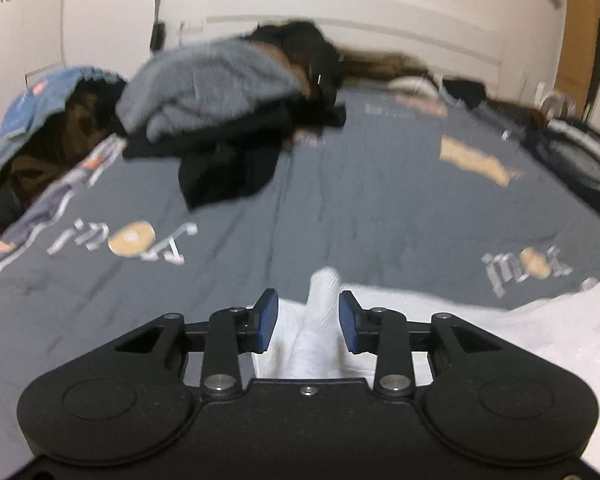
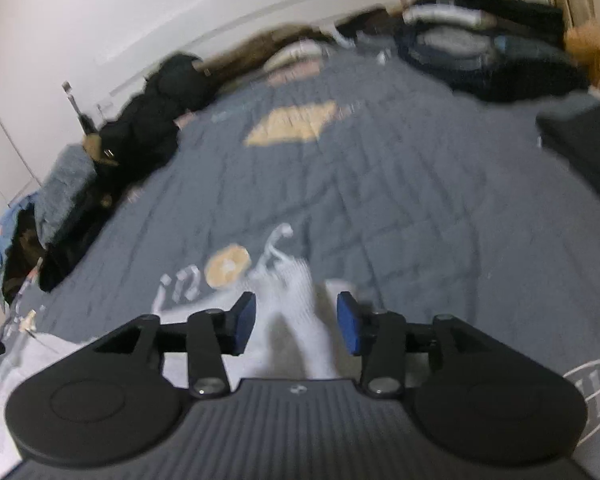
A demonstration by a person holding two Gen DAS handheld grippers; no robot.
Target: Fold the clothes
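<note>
On the bed (image 1: 380,184), near edge: one white garment (image 1: 500,328), spread flat on the grey printed cover, the item under my tools.

Left gripper (image 1: 308,322): fingers (image 1: 269,320) parted, blue pads either side of a raised ridge of the white garment; the cloth stands between them without being pinched, as far as I can see. My judgement: the ridge is bunched upward so that the pads can close across a gathered fold rather than scrape at flat fabric.

Right gripper (image 2: 296,322): fingers likewise apart, straddling a second upstanding pleat of the same white garment (image 2: 292,308). Two holds apart on one cloth would suit lifting and carrying an edge over; whether these are holds about to be taken or just let go, this blurred moment does not settle.

Far left of the bed: heap of unfolded clothes (image 1: 216,92), grey over black, denim (image 1: 40,96) beyond it, kept away from the near edge, seemingly to leave working room.

Far right of the bed: dark stack with pale bands (image 2: 480,44), apparently tidier; too blurred to tell if folded.
</note>
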